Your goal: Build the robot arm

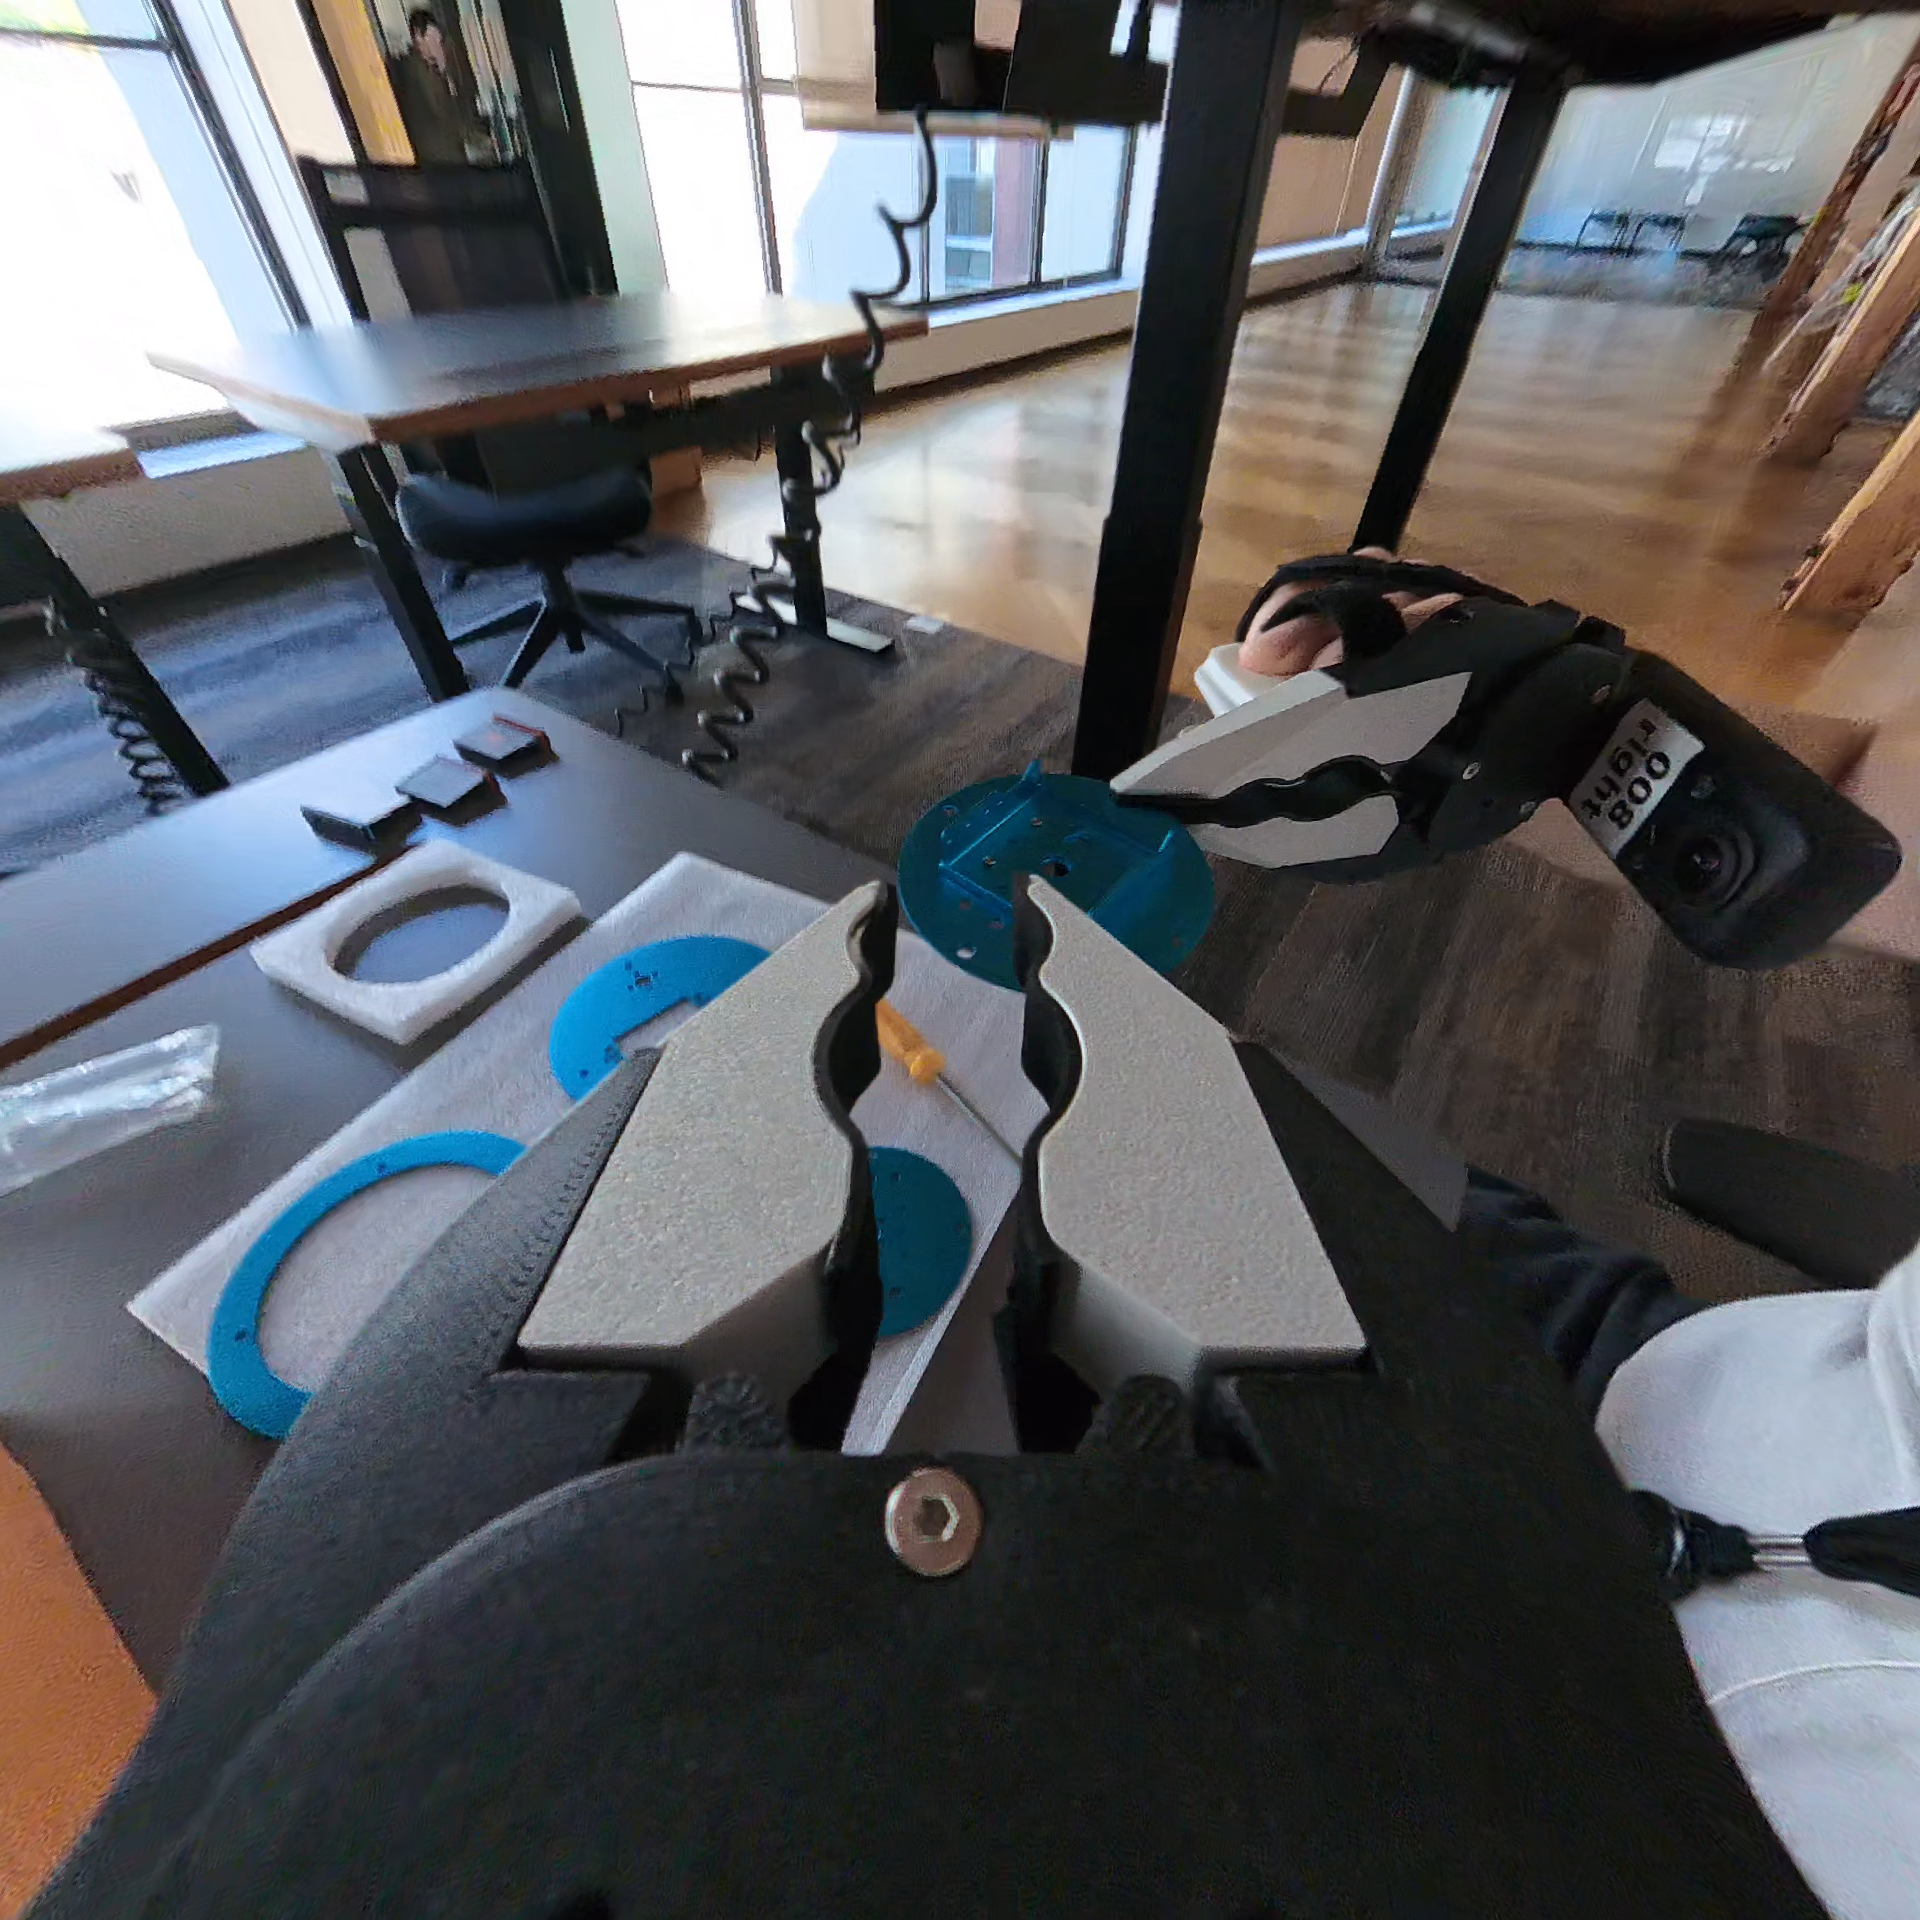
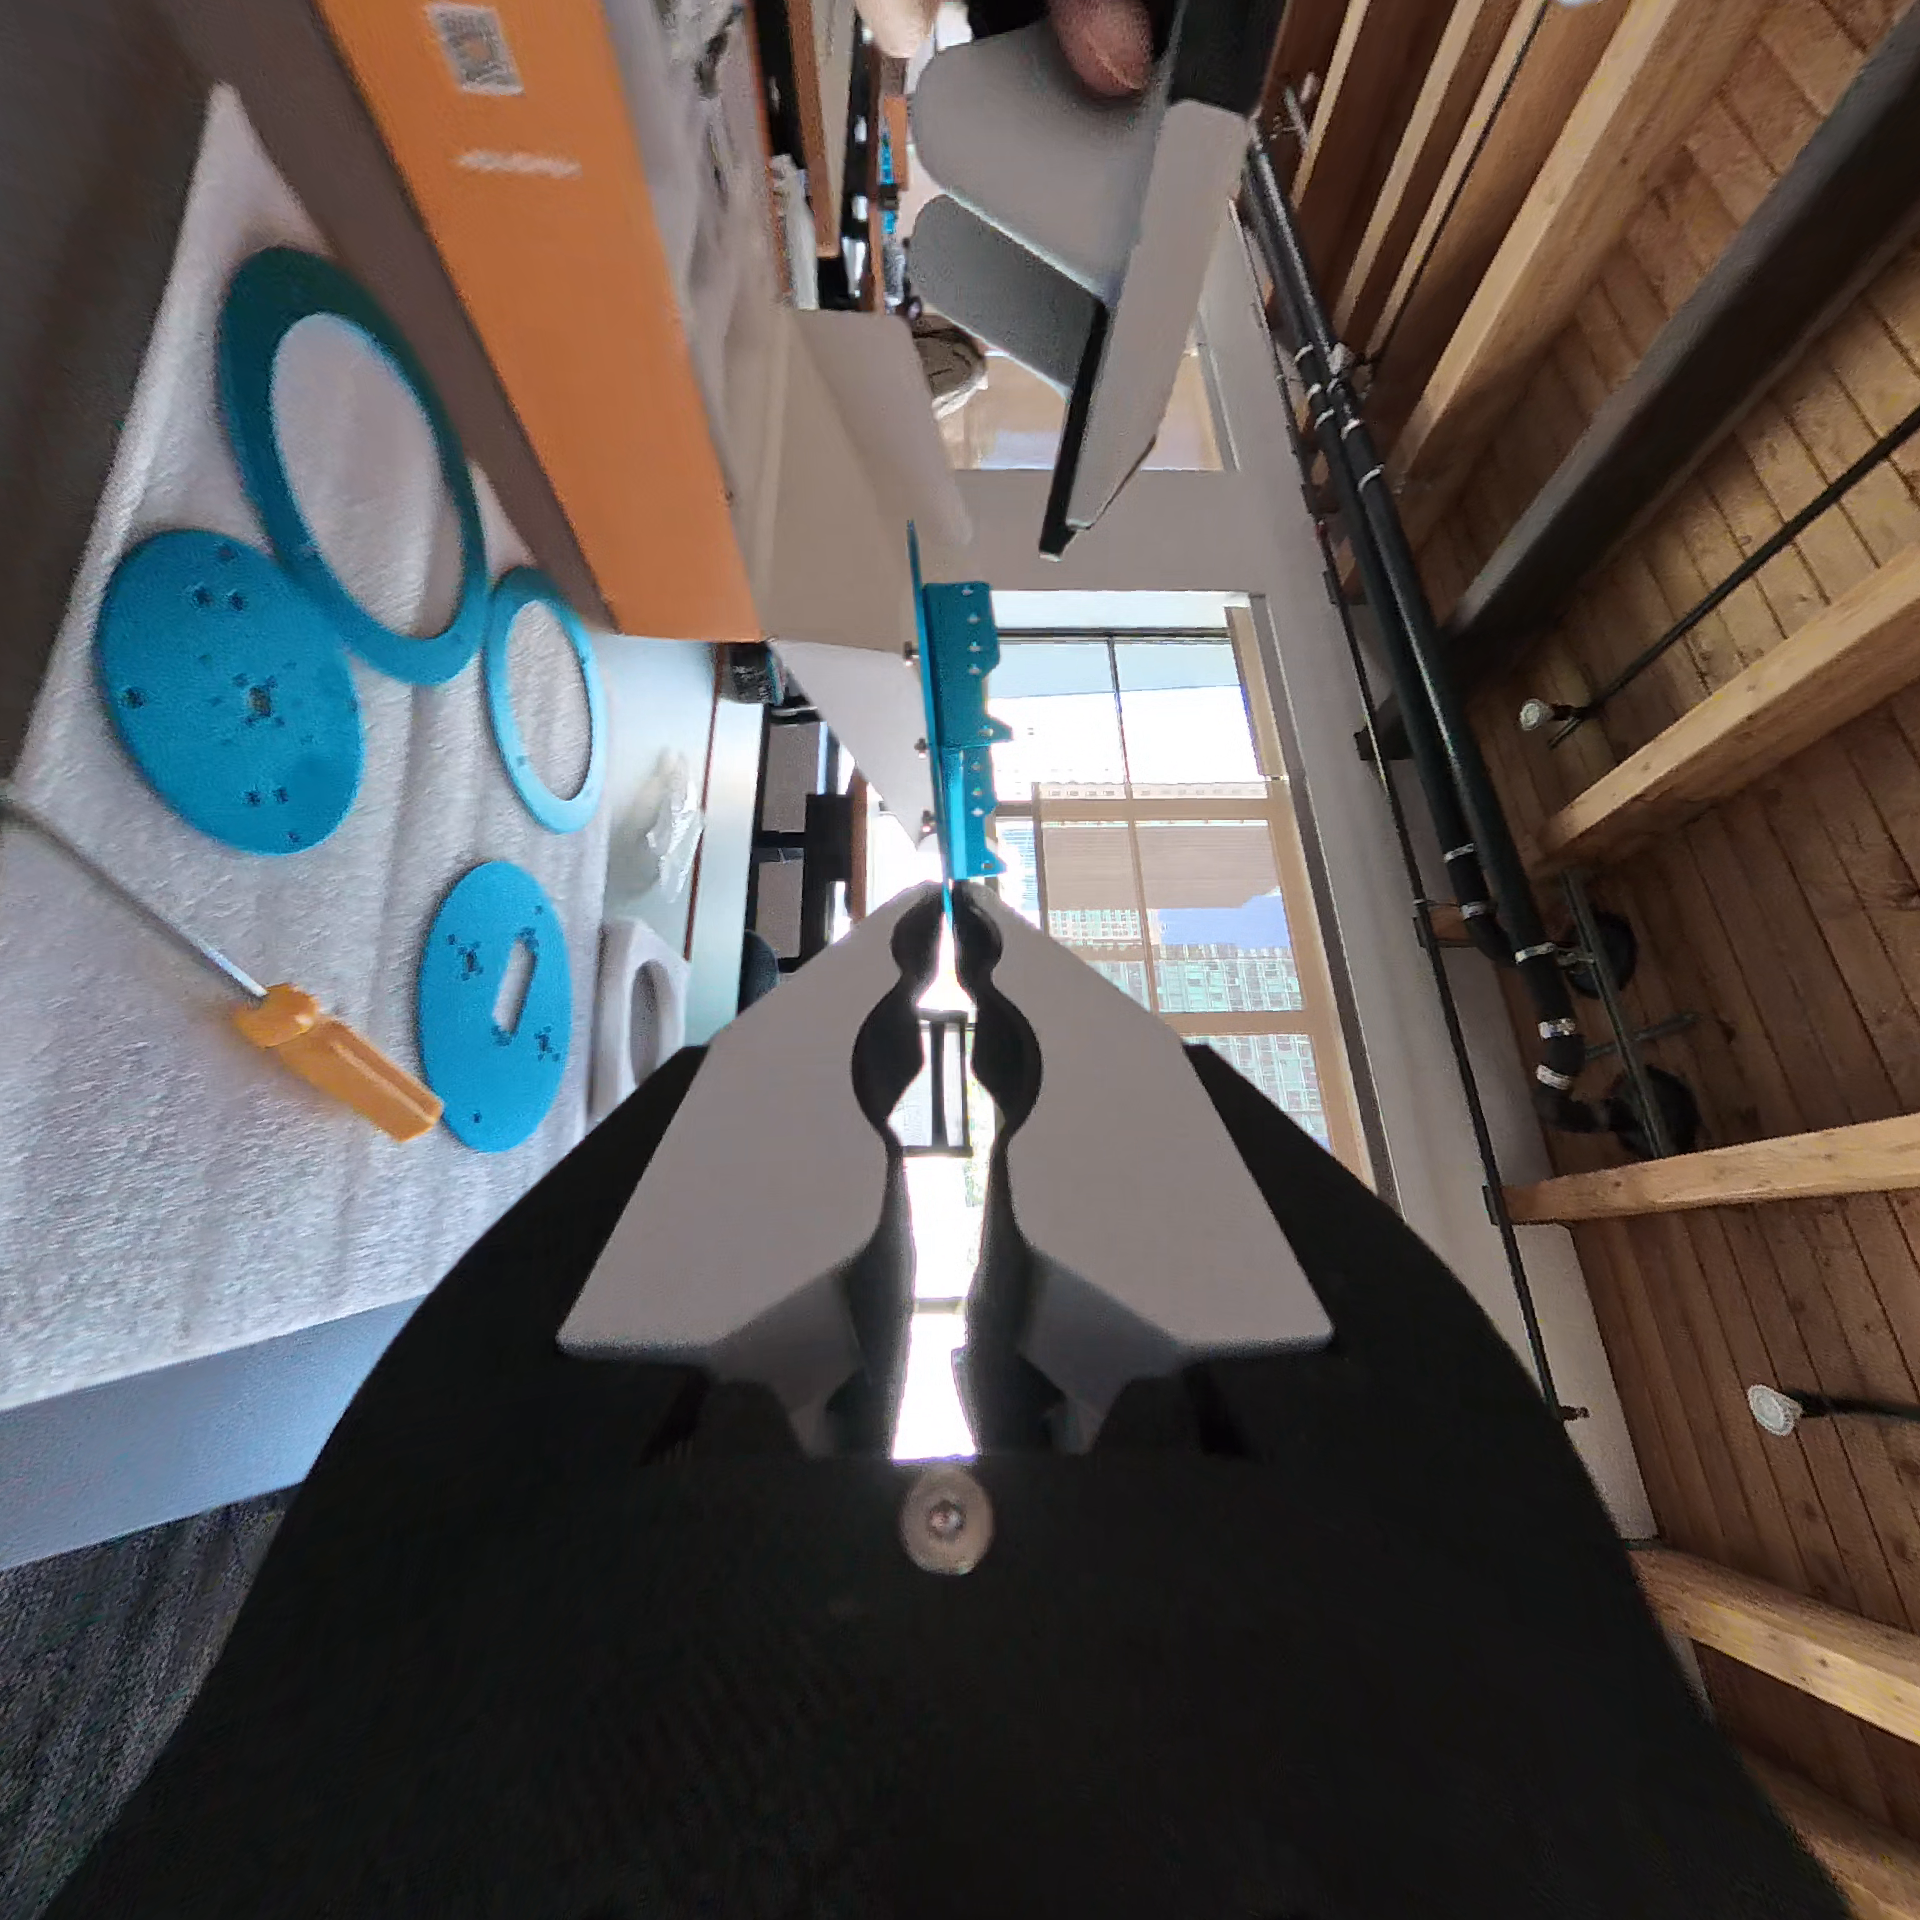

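My right gripper (image 2: pixel 951 906) is shut on the rim of a blue round plate with a box-shaped bracket (image 2: pixel 961 717) and holds it in the air, edge-on to its own camera. In the left wrist view the right gripper (image 1: pixel 1132 805) holds this plate (image 1: pixel 1049 883) off the table's edge, above the carpet. My left gripper (image 1: pixel 958 902) is open and empty, its tips just short of the plate's near rim. Its white fingers (image 2: pixel 847 447) show beside the plate in the right wrist view. A yellow-handled screwdriver (image 1: pixel 912 1047) lies on the foam under my left gripper.
On the white foam sheet (image 2: pixel 125 1195) lie a large blue ring (image 2: pixel 353 457), a smaller ring (image 2: pixel 545 696), a holed disc (image 2: pixel 229 691), a slotted disc (image 2: pixel 494 1003) and the screwdriver (image 2: pixel 332 1060). An orange box (image 2: pixel 540 291), a foam frame (image 1: pixel 416 935) and a black table leg (image 1: pixel 1174 416) stand near. Tip to tip, the grippers are about 8 cm apart. From the right gripper's tips to the screwdriver (image 2: pixel 332 1060) is close to 20 cm.
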`<state>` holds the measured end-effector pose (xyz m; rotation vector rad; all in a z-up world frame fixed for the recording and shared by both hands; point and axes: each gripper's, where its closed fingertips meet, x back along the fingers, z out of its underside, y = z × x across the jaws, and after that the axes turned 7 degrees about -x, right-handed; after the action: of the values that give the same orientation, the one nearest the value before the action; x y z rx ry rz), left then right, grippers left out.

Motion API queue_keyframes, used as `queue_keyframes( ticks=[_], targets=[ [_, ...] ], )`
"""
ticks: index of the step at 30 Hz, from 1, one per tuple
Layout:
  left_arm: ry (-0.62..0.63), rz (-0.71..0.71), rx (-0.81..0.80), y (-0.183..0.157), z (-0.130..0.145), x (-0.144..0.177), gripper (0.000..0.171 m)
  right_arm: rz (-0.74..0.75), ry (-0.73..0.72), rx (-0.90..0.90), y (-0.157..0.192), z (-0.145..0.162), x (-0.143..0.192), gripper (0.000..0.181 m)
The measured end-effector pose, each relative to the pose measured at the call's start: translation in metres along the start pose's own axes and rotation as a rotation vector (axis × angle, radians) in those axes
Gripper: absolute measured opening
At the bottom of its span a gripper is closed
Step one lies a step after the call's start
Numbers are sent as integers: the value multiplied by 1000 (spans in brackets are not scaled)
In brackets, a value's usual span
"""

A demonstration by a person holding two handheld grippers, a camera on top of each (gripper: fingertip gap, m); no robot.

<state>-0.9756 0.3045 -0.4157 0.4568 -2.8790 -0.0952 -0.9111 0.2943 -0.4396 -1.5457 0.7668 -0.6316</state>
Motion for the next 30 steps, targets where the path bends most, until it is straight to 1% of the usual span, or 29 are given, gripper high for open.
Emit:
queue_keyframes(
  ticks=[2,5,8,10,11,13,15,18,20,23,24,27,29,30],
  targets=[
    [84,-50,64,14,32,-14,22,6,2,15,23,10,-6,0],
    [89,-25,256,30,62,-32,24,-4,-3,-8,50,22,-12,0],
    [123,107,501,33,90,-46,25,-1,0,-36,66,35,-16,1],
    [120,223,645,28,99,-53,21,-1,1,-50,75,42,-17,1],
    [119,256,696,28,103,-57,20,-1,-2,-58,79,45,-17,1],
    [117,286,748,29,111,-63,15,-3,-8,-69,88,49,-18,0],
    [137,271,761,33,121,-69,15,4,-19,-64,93,51,-19,1],
    [154,366,833,24,124,-79,11,-2,-39,-72,101,53,-21,1],
    [170,386,862,23,129,-84,6,-6,-37,-90,104,58,-22,0],
    [135,441,921,25,127,-86,2,-44,-31,-100,114,67,-25,2],
    [114,451,957,27,125,-86,0,-64,-20,-120,117,71,-26,6],
    [144,403,956,33,136,-87,0,-126,27,-232,119,80,-29,7],
    [154,378,981,37,142,-85,0,-194,68,-371,122,89,-27,11],
    [144,382,1017,39,142,-84,0,-243,112,-453,125,97,-25,10]
  ],
)
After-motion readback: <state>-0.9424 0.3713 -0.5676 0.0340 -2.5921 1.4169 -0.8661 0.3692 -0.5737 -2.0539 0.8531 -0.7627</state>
